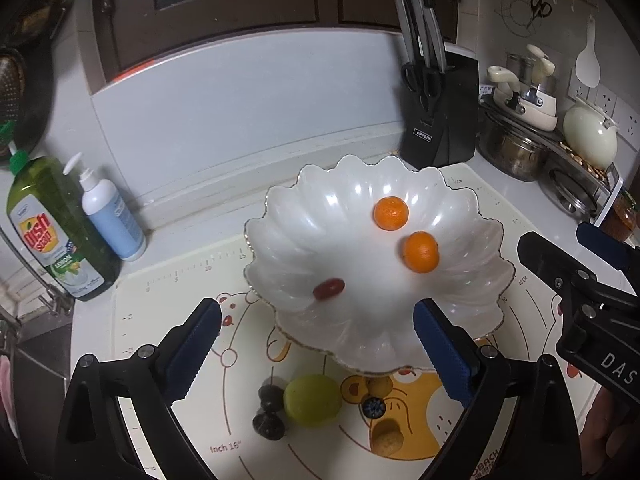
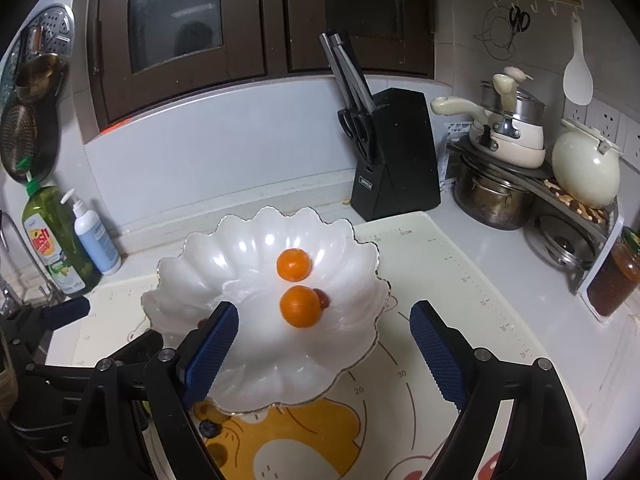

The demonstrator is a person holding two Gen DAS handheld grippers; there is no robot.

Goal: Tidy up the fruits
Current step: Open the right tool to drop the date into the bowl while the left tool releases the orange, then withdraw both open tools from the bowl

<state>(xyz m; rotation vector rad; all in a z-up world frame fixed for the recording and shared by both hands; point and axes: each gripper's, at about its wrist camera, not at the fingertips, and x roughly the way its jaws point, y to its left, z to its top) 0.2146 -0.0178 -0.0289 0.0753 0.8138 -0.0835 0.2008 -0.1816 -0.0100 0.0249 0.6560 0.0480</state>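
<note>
Both grippers empty, jaws wide, nothing between the pads. I read this as the gap between placements: some fruit is in the bowl, more waits on the mat.

Near to far, left wrist view:
- left gripper (image 1: 316, 348) hangs over the near rim of the white scalloped bowl (image 1: 288, 240), pointing down and away.
- Bottom centre, on the printed mat (image 1: 132, 320) atop the counter (image 1: 520, 192): green fruit (image 1: 313, 400), roundish, no clear long axis. Just left of it, touching or nearly so, two dark berries (image 1: 267, 410). Just right, a blueberry (image 1: 373, 407), calyx up towards the camera.
- In the bowl, lower centre: red grape (image 1: 329, 289), long axis roughly left-right in frame, slightly tilted.
- Further in, right of centre: two small oranges (image 1: 420, 252), close together but apart, both round.
- right gripper (image 1: 592, 264) comes in from the right edge, beside the bowl.

Right wrist view: right gripper (image 2: 324, 352) frames the near half of the bowl; the nearer orange partly hides a red fruit behind it.

Next move, my guess: left goes for the green fruit. Needs a drop towards frame bottom, jaws kept wide, approach from its right side so the berries aren't nudged.
</note>
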